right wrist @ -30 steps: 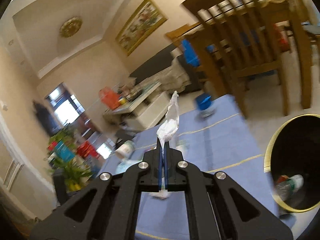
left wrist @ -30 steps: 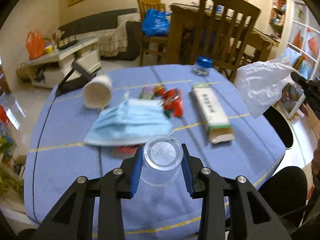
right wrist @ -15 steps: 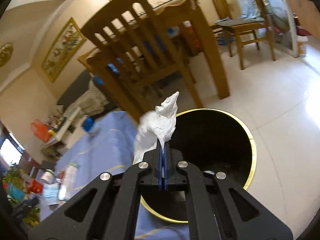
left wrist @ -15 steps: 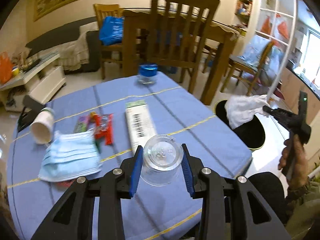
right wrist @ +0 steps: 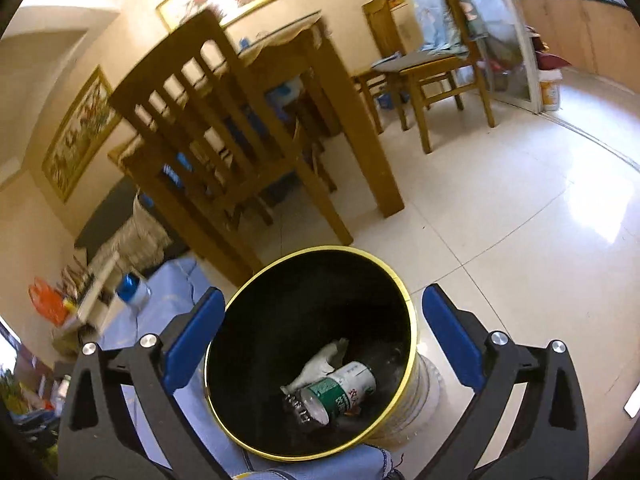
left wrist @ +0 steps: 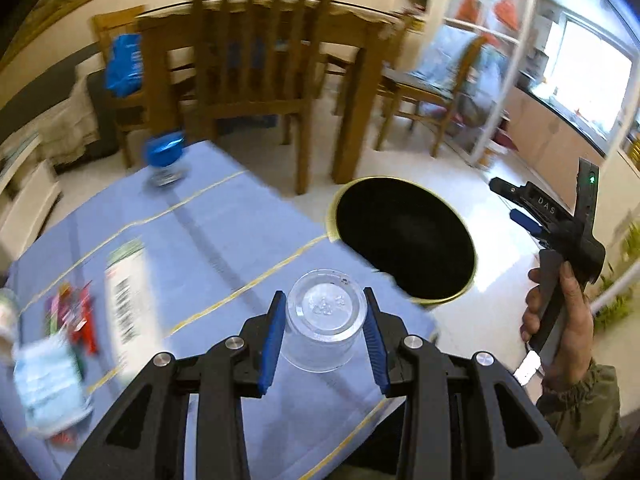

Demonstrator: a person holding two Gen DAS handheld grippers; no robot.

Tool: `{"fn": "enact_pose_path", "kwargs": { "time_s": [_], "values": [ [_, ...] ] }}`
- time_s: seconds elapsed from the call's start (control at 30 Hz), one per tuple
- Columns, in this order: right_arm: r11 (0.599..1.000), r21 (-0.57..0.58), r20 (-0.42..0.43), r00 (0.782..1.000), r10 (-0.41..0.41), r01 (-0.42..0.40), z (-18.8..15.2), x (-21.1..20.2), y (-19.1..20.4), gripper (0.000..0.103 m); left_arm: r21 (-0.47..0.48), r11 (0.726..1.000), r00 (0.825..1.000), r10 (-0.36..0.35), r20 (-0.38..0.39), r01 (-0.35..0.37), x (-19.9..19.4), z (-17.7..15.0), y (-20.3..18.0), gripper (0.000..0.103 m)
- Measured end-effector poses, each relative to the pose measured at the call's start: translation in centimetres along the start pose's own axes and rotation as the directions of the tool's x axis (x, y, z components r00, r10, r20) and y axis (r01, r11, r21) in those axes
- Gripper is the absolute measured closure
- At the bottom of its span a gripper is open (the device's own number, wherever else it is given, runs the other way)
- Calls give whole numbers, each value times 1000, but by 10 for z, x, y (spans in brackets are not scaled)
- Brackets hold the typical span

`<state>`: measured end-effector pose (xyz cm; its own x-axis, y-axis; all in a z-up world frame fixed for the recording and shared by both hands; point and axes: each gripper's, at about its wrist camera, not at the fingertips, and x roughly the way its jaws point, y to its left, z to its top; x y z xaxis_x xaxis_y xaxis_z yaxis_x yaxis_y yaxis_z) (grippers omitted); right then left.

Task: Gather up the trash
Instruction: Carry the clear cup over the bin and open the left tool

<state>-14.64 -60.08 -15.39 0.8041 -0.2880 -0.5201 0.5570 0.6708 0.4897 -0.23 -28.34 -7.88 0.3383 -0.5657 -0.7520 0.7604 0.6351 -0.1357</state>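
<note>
While the right gripper [right wrist: 320,336] hung over the bin [right wrist: 408,300], its jaws were opening wide with nothing between them, and a white crumpled wad [right wrist: 320,364] lay down inside next to a can [right wrist: 340,394]. The left gripper [left wrist: 325,330] was clamped on a clear cup [left wrist: 325,322], bottom facing the camera, above the blue table [left wrist: 224,232] near the edge by the bin. Probably the step in hand was carrying that cup over for a drop. To do it well, the person should get the cup fully past the gold rim before letting go, since it's light and could bounce off. A mask [left wrist: 48,384], a box [left wrist: 126,300] and wrappers [left wrist: 76,312] sat on the table waiting.
</note>
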Motion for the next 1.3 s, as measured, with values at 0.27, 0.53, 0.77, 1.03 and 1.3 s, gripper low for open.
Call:
{"fn": "enact_pose_path", "kwargs": {
  "time_s": [0.27, 0.53, 0.77, 1.03, 1.3],
  "values": [
    [991, 137, 45, 999, -8, 2, 10, -34, -44, 6, 89, 989, 993, -115, -16, 116, 61, 76, -59, 65],
    [991, 131, 78, 996, -33, 23, 16, -54, -51, 6, 34, 987, 988, -154, -16, 154, 79, 82, -62, 21],
    [998, 57, 28, 999, 37, -39, 10, -44, -4, 6, 37, 995, 996, -88, 18, 88, 31, 47, -39, 6],
    [963, -136, -190, 960, 205, -233, -33, -11, 125, 6, -63, 985, 987, 163, -14, -164, -43, -59, 48, 7],
    [832, -352, -498, 839, 221, -429, -144, 22, 295, 6, -327, 837, 895, 441, -75, -440, -113, -151, 164, 7]
  ]
}}
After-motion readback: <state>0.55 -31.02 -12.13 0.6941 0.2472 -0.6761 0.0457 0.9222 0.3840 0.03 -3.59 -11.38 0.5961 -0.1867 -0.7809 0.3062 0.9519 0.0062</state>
